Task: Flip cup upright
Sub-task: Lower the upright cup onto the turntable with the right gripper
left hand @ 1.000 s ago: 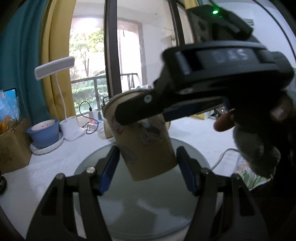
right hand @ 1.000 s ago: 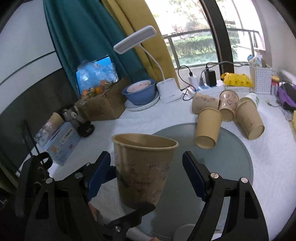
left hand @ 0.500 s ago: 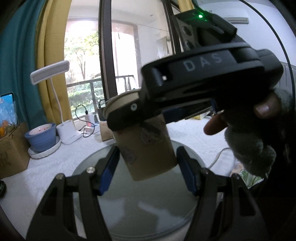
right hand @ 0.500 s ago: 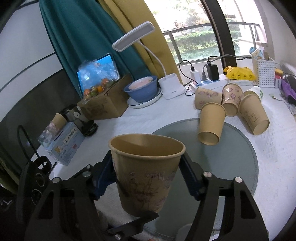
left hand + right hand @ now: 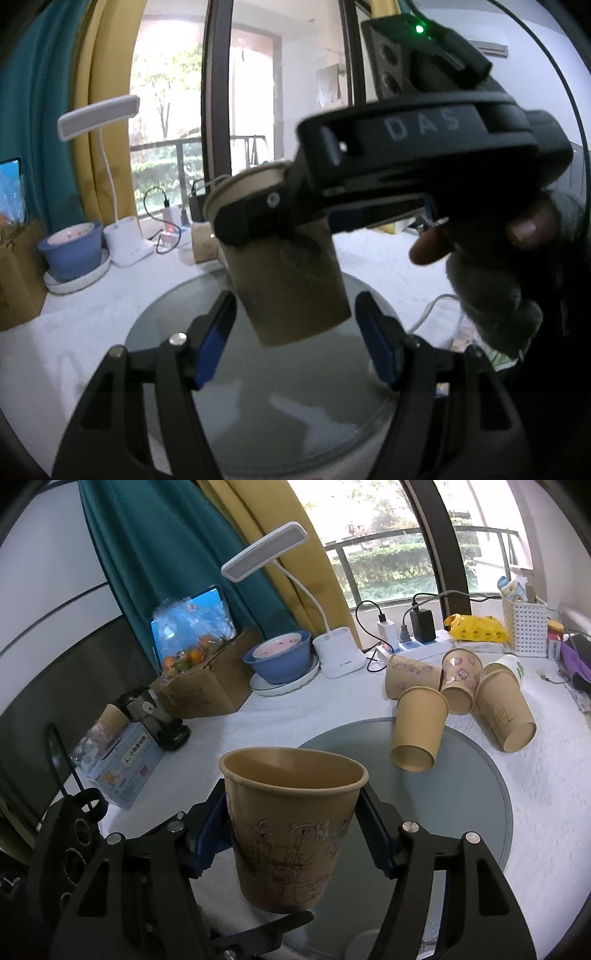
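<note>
While the cup hung above the glass disc on the desk, mouth up and its long axis almost vertical, the right tool clenched its sides; lowering it straight seemed best. The left tool stood released around it.

1. A white desk lamp stands on the white tablecloth, its flat head tilted
2. A blue bowl sits on a white plate just beside the lamp base
3. A cardboard box holds bagged oranges
4. A round glass turntable lies on the cloth
5. A power strip with chargers runs along the window side
6. A white perforated basket stands near a yellow bag
7. A blue tissue box lies near the table's edge
</note>
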A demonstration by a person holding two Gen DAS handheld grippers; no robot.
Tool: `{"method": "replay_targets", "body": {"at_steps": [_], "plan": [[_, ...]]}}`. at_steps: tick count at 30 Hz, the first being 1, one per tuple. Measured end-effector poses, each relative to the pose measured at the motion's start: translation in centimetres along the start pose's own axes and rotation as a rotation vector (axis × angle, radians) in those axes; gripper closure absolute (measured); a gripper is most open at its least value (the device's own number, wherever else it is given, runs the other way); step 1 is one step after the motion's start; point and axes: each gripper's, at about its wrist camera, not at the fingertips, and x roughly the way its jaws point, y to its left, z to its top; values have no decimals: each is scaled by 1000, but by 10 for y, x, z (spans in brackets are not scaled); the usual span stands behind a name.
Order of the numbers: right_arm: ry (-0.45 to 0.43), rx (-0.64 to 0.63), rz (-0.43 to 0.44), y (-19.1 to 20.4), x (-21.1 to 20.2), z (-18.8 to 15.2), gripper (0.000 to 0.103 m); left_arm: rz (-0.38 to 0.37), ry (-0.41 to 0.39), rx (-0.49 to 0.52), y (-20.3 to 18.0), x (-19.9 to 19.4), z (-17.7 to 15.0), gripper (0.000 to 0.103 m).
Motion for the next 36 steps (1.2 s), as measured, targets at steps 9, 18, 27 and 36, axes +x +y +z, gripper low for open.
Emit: {"method": "replay_targets", "body": {"at_steps": [9, 18, 27, 36], "plan": [[-43, -62, -93, 0, 10, 14, 34, 19, 54, -88, 21, -2, -10, 28], [-72, -147, -172, -3, 40, 8, 34, 145, 112, -283, 75, -14, -23, 28], [-116, -209, -272, -1, 69, 0, 34, 215, 119, -415, 111, -23, -26, 28], [-109, -184, -318, -1, 86, -1, 34, 254, 167, -497, 133, -9, -31, 28]]}}
